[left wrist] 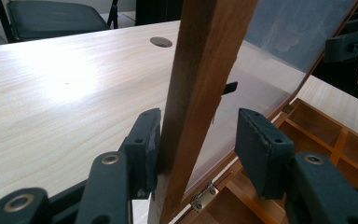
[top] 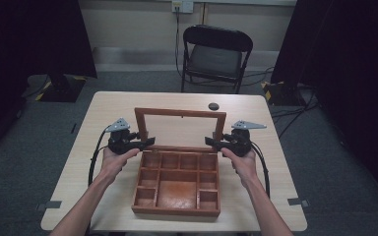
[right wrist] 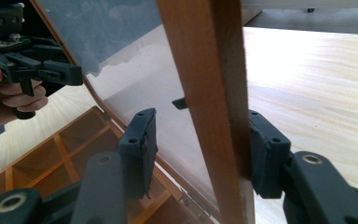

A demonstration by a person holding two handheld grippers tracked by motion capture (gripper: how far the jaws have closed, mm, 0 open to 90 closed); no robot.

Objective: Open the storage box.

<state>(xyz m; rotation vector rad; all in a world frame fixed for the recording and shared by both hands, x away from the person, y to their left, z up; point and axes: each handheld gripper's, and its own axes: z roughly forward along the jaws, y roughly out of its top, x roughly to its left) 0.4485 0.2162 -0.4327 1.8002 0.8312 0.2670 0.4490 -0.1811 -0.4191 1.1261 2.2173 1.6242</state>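
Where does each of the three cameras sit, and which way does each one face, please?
High view: above the person's side, looking forward and down on the table; both forearms enter from below.
Left gripper view: rides the left gripper, looking along its jaws at the lid frame's side rail; a hand shows far right.
Right gripper view: rides the right gripper, jaws straddling the lid's other rail; a hand shows far left.
Shared: both gripper views show the lid and the wooden box.

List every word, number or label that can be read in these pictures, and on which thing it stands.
None: no legible text shows on the wooden box, its glass lid, the table, the chair or either gripper.
The wall socket is too small to read.
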